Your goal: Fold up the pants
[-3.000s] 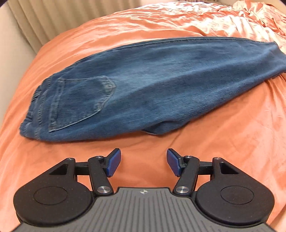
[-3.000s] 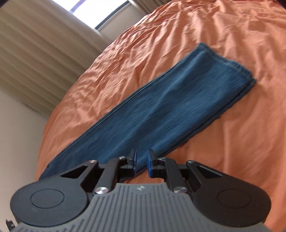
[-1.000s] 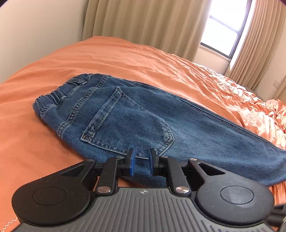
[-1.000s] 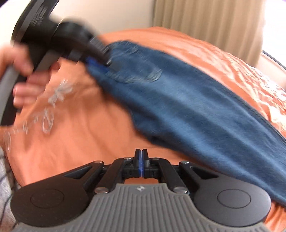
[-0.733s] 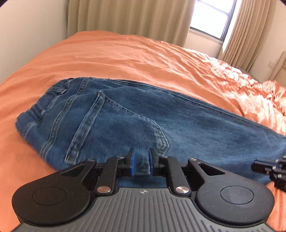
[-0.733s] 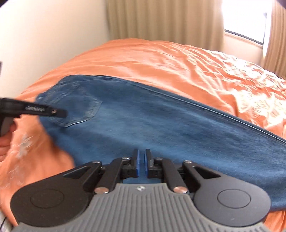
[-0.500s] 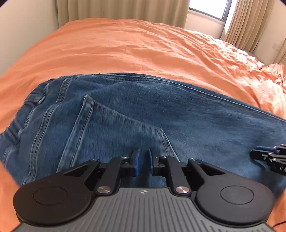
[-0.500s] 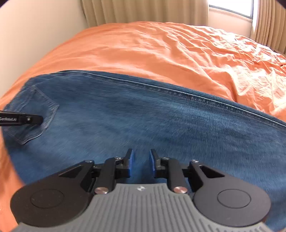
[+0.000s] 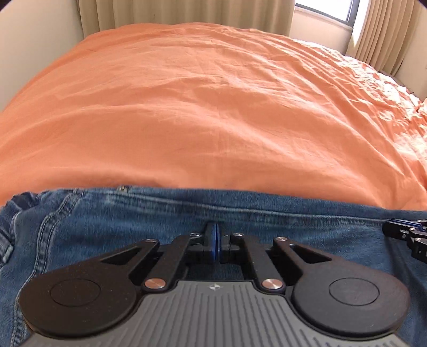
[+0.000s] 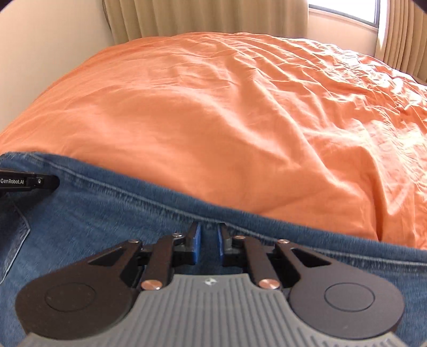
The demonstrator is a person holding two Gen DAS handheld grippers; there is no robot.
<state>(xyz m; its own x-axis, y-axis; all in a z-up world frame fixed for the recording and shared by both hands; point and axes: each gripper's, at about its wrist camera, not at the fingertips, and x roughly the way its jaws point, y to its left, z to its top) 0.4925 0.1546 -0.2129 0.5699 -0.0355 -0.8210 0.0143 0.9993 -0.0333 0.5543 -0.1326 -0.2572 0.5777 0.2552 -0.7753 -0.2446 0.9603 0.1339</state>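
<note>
blue denim pants (image 9: 106, 229), orange bedsheet (image 9: 202, 112), beige curtains (image 9: 186, 12)

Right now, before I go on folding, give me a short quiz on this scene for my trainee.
1. True or false: the jeans hang over a chair.
2. The left gripper has its jaws: A wide open, B shut, C out of view.
3. What hangs beyond the far edge of the orange bedspread?

Key: 1 false, they lie on the bedspread. 2 B. 3 curtains.
</note>
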